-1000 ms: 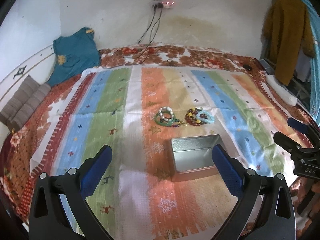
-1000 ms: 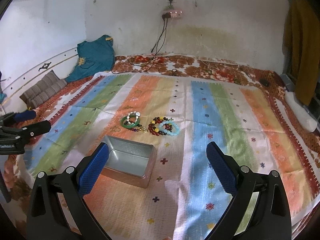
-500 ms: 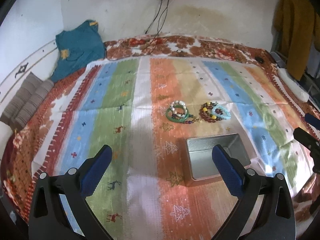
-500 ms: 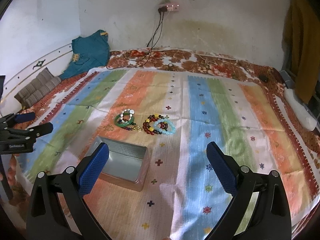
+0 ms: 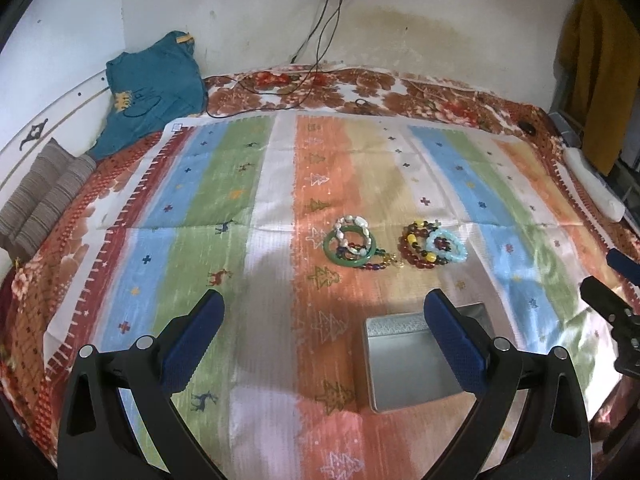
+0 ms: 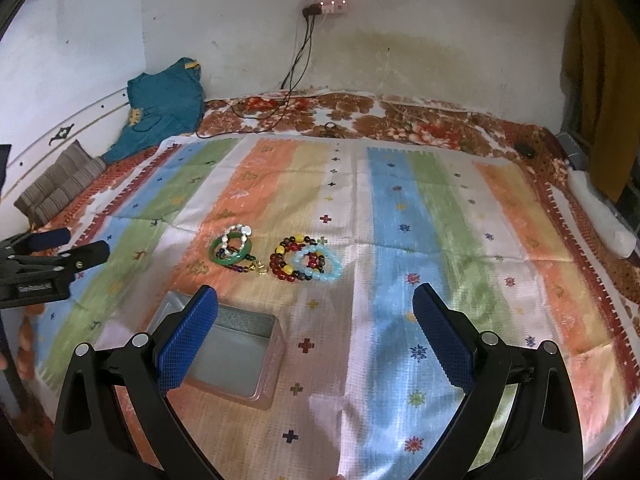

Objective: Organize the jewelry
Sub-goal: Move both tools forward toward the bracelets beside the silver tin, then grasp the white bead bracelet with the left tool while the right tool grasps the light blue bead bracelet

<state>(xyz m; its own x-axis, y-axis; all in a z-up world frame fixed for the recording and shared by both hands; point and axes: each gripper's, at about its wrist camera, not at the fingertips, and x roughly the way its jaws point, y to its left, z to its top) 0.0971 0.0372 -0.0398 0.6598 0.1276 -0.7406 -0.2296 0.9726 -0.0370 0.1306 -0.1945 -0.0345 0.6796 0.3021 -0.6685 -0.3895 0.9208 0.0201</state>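
Observation:
Two heaps of bead bracelets lie on the striped cloth: a green bangle with white beads [image 5: 350, 244] [image 6: 232, 249] on the left, and red-yellow beads with a pale blue bracelet [image 5: 434, 245] [image 6: 307, 263] on the right. An open, empty metal tin [image 5: 412, 362] [image 6: 236, 354] sits in front of them. My left gripper [image 5: 324, 340] is open and empty, above the cloth just left of the tin. My right gripper [image 6: 316, 334] is open and empty, right of the tin and in front of the beads.
A striped cloth [image 6: 420, 216] covers a floral bedsheet [image 6: 420, 120]. A teal garment [image 5: 154, 88] and a folded striped cloth [image 5: 44, 196] lie at the far left. A white roll [image 6: 604, 216] lies at the right edge. Cables hang from a wall socket [image 6: 324, 4].
Both grippers have moved to the left over the cloth, so the tin and beads have shifted right in both views. Both stay open and empty.

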